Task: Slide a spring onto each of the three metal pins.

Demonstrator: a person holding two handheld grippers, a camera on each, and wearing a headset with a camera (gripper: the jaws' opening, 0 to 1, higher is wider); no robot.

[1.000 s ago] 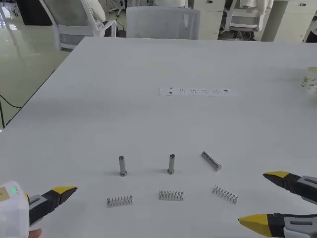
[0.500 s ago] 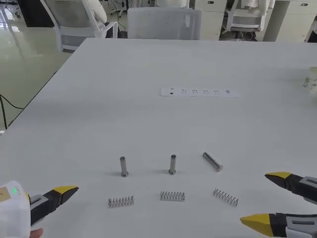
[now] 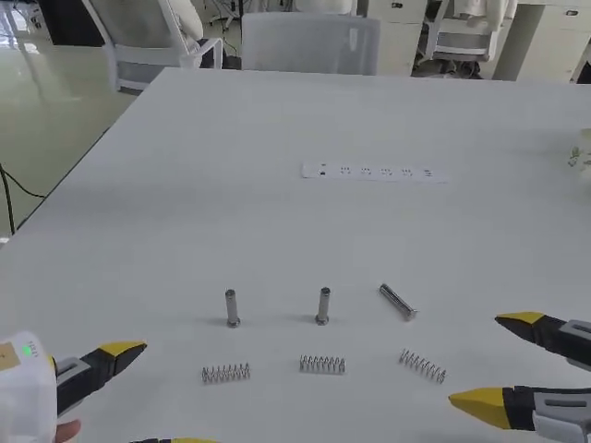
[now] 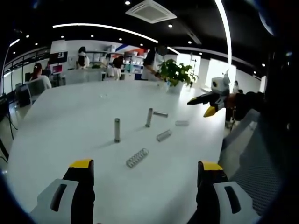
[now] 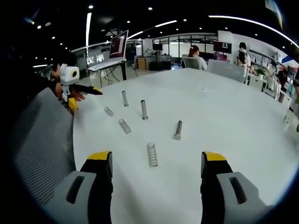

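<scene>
Springs [image 3: 321, 365] — 3, on the bench [image 3: 277, 212] — lie between left tongs [image 3: 148, 395] at 8 o'clock and right tongs [image 3: 494, 362] at 4, both gaping, empty; 3 pins [image 3: 323, 305] at 12.

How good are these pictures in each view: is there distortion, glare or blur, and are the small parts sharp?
Head view: soft, even light; the middle pin and middle spring are sharp, with faint shadows on the table. Left gripper view: strong fisheye bending, a glaring ceiling light strip. Right gripper view: the same bending; the nearest spring is clear, the far room soft.
</scene>
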